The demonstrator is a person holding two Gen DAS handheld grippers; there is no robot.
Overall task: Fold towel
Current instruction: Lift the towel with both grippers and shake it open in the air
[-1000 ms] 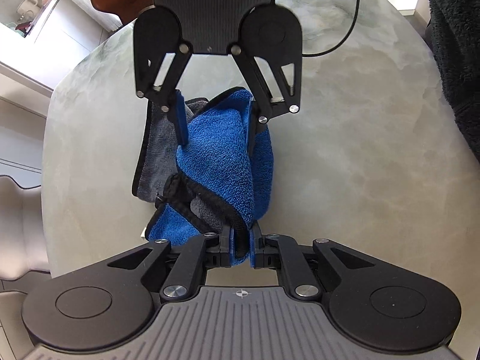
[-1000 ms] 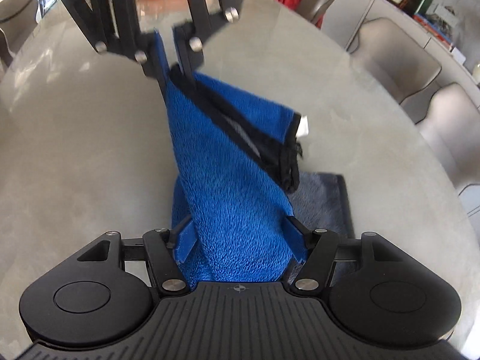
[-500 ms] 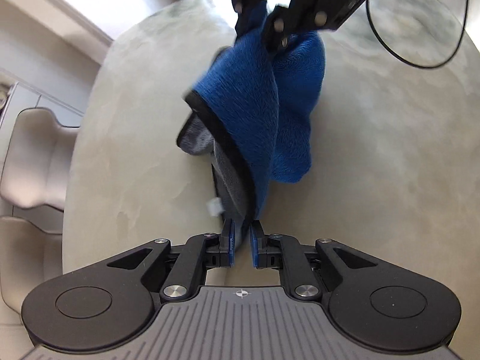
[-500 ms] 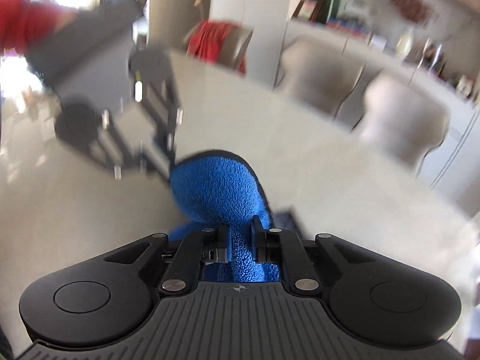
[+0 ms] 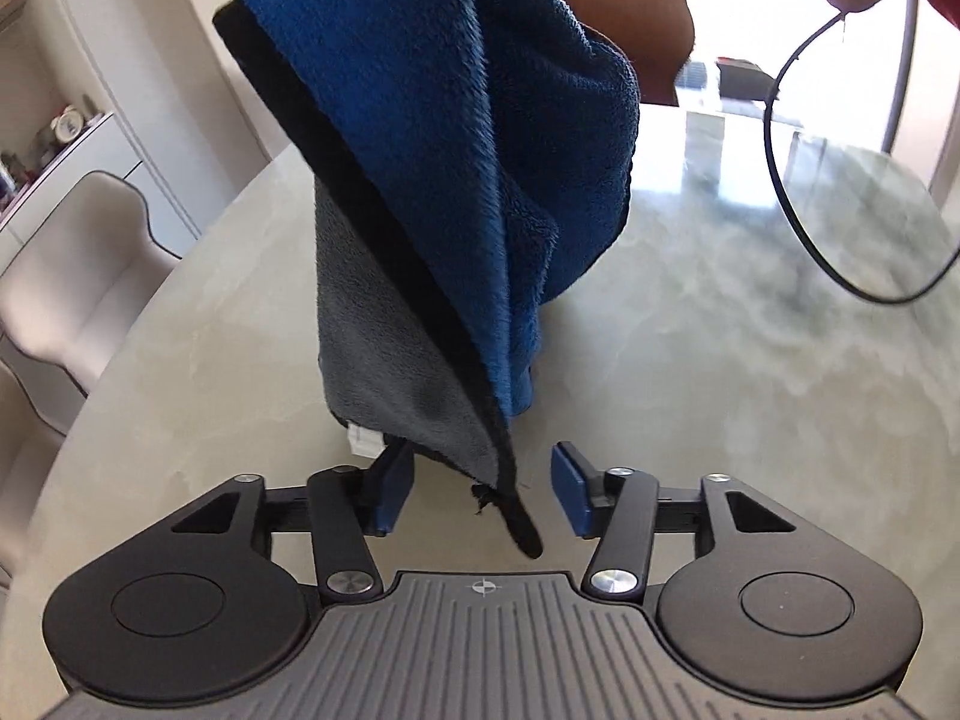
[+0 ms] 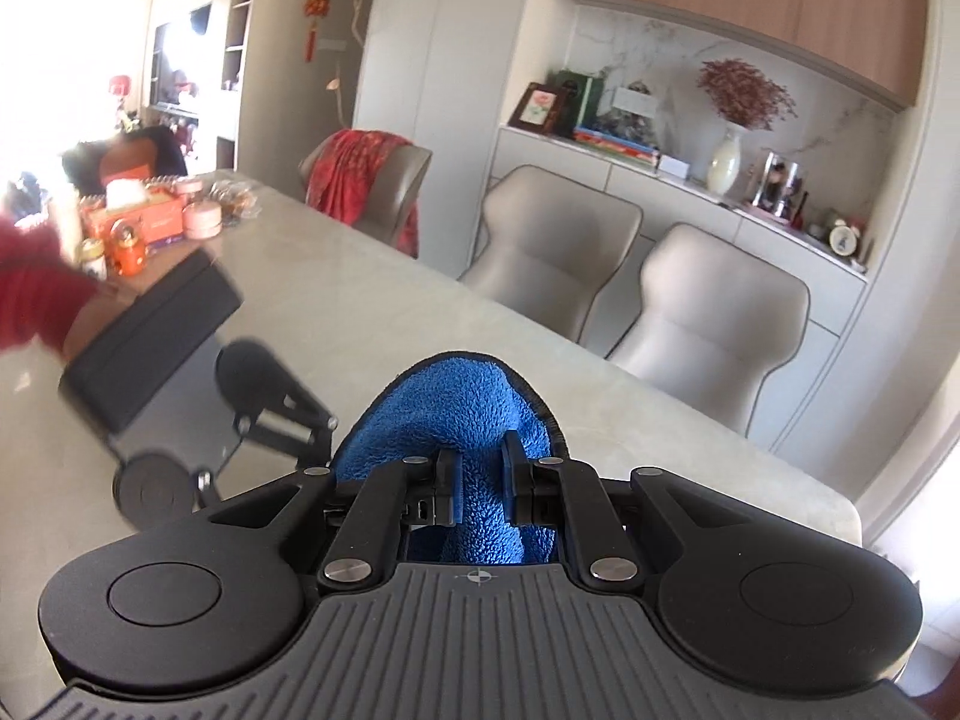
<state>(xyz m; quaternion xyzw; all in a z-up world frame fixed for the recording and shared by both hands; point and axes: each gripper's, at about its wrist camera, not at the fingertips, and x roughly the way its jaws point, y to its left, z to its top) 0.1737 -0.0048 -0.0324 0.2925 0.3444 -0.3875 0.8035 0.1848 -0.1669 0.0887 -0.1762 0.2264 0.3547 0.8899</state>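
Marble-look dining table [image 5: 750,360] is carrying everything; beige chairs [image 6: 714,324] and a sideboard are sitting behind it. Right gripper [image 6: 480,480] is clamping a bunch of the blue towel [image 5: 456,138], jaws nearly closed on the fabric, and is holding it up off the table. Towel is hanging in a loose drape, grey reverse and black edging showing, lower corner dangling between the left gripper's [image 5: 483,495] fingers. Left jaws are opening, blue pads [image 5: 570,489] standing clear of the cloth on both sides. Black cable [image 5: 780,192] is looping over the table's far side.
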